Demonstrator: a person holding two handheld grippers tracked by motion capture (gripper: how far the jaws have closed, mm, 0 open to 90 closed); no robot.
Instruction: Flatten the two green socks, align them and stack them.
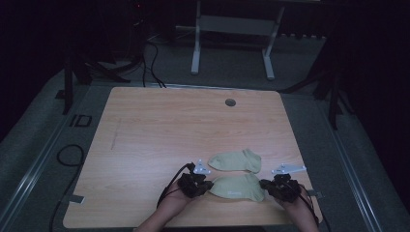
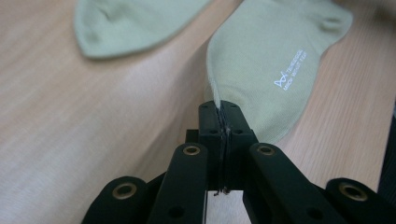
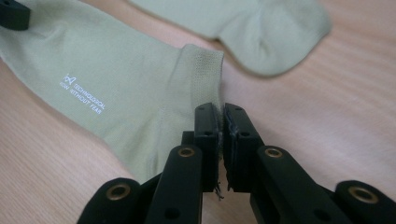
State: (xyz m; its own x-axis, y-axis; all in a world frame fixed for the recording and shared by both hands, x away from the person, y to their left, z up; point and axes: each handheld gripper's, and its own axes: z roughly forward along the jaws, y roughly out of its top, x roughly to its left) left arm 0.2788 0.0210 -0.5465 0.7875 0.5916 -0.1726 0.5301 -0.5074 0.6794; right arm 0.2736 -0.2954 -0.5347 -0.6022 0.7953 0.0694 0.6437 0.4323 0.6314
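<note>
near sock point(image 1: 238, 187) lies flat on table point(image 1: 145, 135), long axis running straight from left gripper point(image 1: 207, 185) to right gripper point(image 1: 263, 184). left clenched on toe edge, right clenched on cuff edge. second sock point(image 1: 235, 160) just beyond both grippers, apart from first.

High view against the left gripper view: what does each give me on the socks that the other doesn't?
High view: the whole table, both socks side by side, the left gripper at one end of the near sock and the right gripper at the other, the far sock lying untouched.

Left gripper view: its jaws closed on the edge of the near sock, white lettering printed on the fabric, and the toe of the far sock.

Both: two pale green socks on the wooden tabletop, the left gripper gripping the near one.
</note>
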